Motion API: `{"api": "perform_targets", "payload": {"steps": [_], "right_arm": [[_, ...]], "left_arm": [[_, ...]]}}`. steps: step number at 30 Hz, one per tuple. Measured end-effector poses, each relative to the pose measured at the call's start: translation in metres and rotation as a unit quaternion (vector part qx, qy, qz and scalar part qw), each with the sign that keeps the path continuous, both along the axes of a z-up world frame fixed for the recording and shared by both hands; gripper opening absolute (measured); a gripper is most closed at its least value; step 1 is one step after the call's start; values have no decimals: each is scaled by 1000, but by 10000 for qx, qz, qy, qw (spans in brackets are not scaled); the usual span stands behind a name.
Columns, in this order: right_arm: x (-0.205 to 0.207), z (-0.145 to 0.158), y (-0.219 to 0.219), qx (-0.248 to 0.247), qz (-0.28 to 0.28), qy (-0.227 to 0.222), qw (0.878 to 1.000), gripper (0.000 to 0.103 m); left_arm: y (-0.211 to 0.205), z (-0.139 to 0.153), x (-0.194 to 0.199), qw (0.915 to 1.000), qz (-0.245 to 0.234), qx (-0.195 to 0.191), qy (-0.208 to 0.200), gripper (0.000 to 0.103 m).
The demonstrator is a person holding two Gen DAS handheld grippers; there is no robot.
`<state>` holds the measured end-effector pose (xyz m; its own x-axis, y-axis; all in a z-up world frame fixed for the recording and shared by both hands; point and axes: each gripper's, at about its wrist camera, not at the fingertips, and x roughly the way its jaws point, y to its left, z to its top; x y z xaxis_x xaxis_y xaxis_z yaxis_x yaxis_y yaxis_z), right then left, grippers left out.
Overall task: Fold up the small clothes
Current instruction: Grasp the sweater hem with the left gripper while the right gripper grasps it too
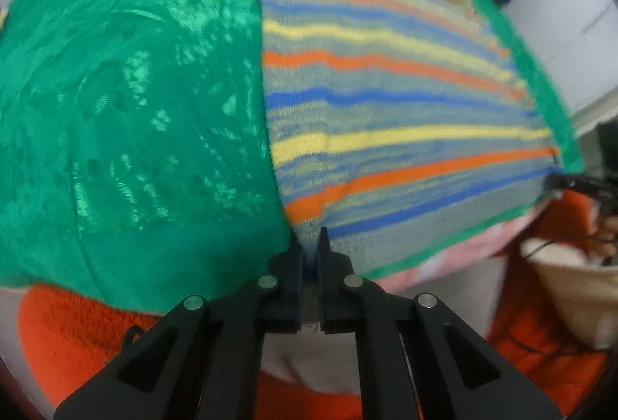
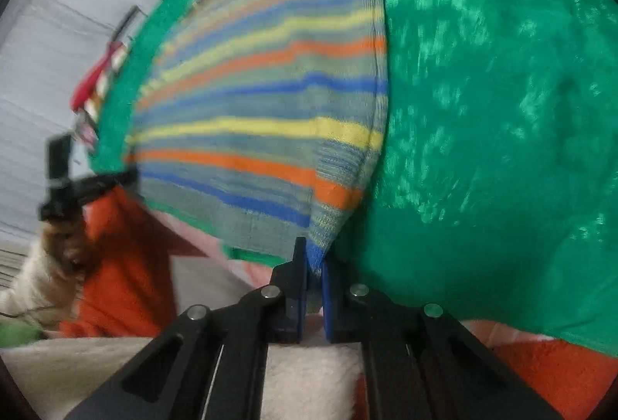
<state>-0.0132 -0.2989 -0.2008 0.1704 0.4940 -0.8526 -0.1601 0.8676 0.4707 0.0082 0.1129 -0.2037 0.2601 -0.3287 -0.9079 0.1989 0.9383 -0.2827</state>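
A small striped knit garment [image 1: 386,103], in blue, yellow, orange and grey bands, lies spread on a green cloth [image 1: 127,103]. My left gripper [image 1: 310,246] is shut on the garment's near left corner. My right gripper [image 2: 314,257] is shut on the garment's [image 2: 262,118] near right corner, at the edge of the green cloth [image 2: 502,118]. Each view shows the other gripper at the far corner: the right one at the right edge of the left wrist view [image 1: 571,182], the left one at the left of the right wrist view [image 2: 77,184]. Both views are blurred.
An orange fleece [image 1: 73,327] and a cream fuzzy fabric [image 2: 309,373] lie under and in front of the green cloth. A pink striped sheet [image 1: 455,257] shows beneath its edge. White panels [image 2: 58,45] stand behind.
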Motion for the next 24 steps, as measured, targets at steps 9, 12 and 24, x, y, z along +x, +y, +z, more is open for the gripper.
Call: {"api": "perform_targets", "payload": {"steps": [9, 12, 24], "right_arm": [[77, 79, -36, 869, -686, -1231, 9862, 6], [130, 80, -40, 1022, -961, -1448, 9795, 6], [343, 46, -50, 926, -1695, -1341, 9720, 6]], "left_arm": [[33, 64, 110, 9871, 690, -1299, -626, 3], [36, 64, 174, 9834, 916, -1395, -708, 3], [10, 41, 360, 9829, 1395, -1073, -548, 4]]}}
